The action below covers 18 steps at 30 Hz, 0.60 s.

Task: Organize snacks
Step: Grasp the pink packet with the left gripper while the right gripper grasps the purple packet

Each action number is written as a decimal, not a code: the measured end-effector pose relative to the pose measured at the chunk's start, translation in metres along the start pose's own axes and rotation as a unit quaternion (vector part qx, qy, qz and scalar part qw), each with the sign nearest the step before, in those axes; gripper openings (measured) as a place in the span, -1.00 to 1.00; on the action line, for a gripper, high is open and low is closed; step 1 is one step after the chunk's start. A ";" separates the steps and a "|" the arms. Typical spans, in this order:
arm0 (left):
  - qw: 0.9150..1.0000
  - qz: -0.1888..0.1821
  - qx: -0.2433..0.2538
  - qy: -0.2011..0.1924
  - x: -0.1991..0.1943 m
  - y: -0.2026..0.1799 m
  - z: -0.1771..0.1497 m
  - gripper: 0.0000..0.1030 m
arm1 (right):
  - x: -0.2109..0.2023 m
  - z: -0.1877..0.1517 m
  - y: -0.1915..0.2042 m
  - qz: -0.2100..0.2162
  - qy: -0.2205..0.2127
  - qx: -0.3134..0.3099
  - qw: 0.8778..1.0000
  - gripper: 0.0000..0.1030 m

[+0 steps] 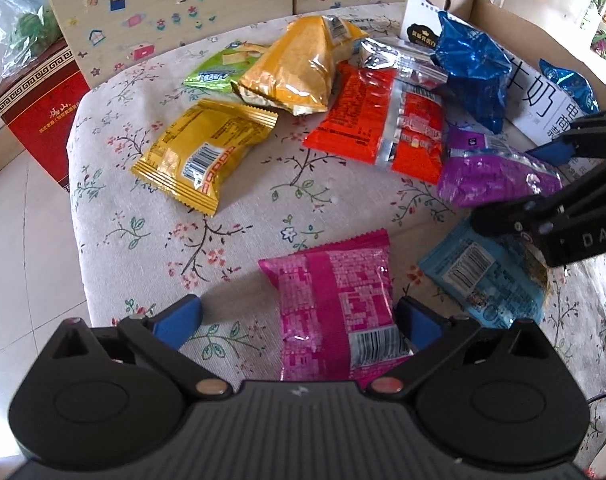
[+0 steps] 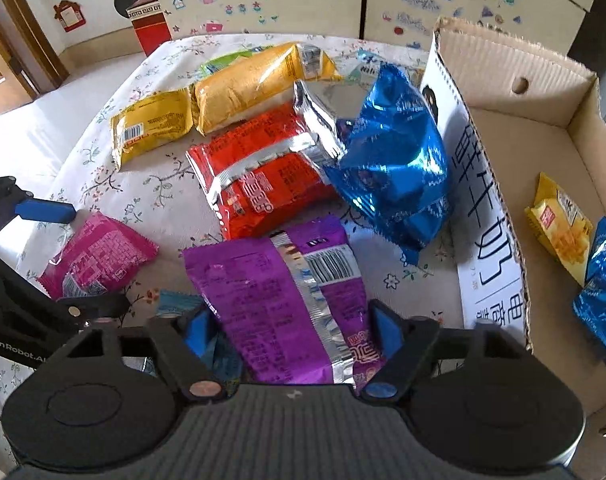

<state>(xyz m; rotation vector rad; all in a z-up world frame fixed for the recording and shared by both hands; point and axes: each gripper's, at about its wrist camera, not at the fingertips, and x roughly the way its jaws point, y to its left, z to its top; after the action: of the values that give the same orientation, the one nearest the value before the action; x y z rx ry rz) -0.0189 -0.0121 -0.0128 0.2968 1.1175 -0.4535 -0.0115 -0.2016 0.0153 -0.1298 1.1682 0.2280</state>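
The left tongs [image 1: 299, 316] are standing wide apart over the desk [image 1: 115, 216], which is wearing a pale cloth with little flowers. A shiny pink snack packet [image 1: 335, 312] is lying flat between the two blue pads, and the pad on the right of the picture is sitting just beside its edge, but the pads are not squeezing it. The right tongs [image 2: 293, 326] are standing around a shiny purple snack packet [image 2: 279, 304], with a blue pad close on each side of it; I cannot tell if the pads are pressing it. A light blue packet [image 1: 487, 280] is lying partly under the purple one. Farther back on the desk, a red and silver packet [image 2: 259, 176] is lying next to a crinkly dark blue bag [image 2: 395, 160], which is leaning against the wall of a big brown cardboard box [image 2: 575, 136]. Behind them a long orange-yellow packet [image 2: 243, 88] is resting partly on a small green packet [image 1: 219, 68], and a small yellow packet [image 1: 199, 156] is lying just beside it. Inside the box a little yellow packet [image 2: 559, 224] and a blue packet [image 2: 603, 292] are already lying together near one wall. A red box [image 1: 39, 120] is standing on the floor next to the desk
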 end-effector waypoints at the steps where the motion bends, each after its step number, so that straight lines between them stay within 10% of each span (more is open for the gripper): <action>1: 1.000 0.000 0.001 0.000 0.000 0.000 0.000 0.99 | -0.001 0.001 0.000 0.000 0.000 0.001 1.000 0.42; 7: 1.000 0.001 0.013 -0.005 -0.003 -0.004 0.000 0.88 | -0.007 -0.001 0.005 0.004 -0.005 -0.011 1.000 0.42; 13: 0.999 -0.020 0.021 -0.025 -0.013 -0.008 0.004 -0.02 | -0.015 -0.002 0.014 0.014 -0.017 -0.022 1.000 0.42; 18: 0.999 -0.011 0.030 -0.034 -0.014 -0.013 0.003 -0.07 | -0.016 -0.001 0.019 0.012 -0.021 -0.026 0.999 0.42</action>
<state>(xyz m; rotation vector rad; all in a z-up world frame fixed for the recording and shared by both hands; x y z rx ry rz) -0.0281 -0.0222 0.0015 0.3191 1.0429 -0.5130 -0.0229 -0.1852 0.0299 -0.1565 1.1224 0.2815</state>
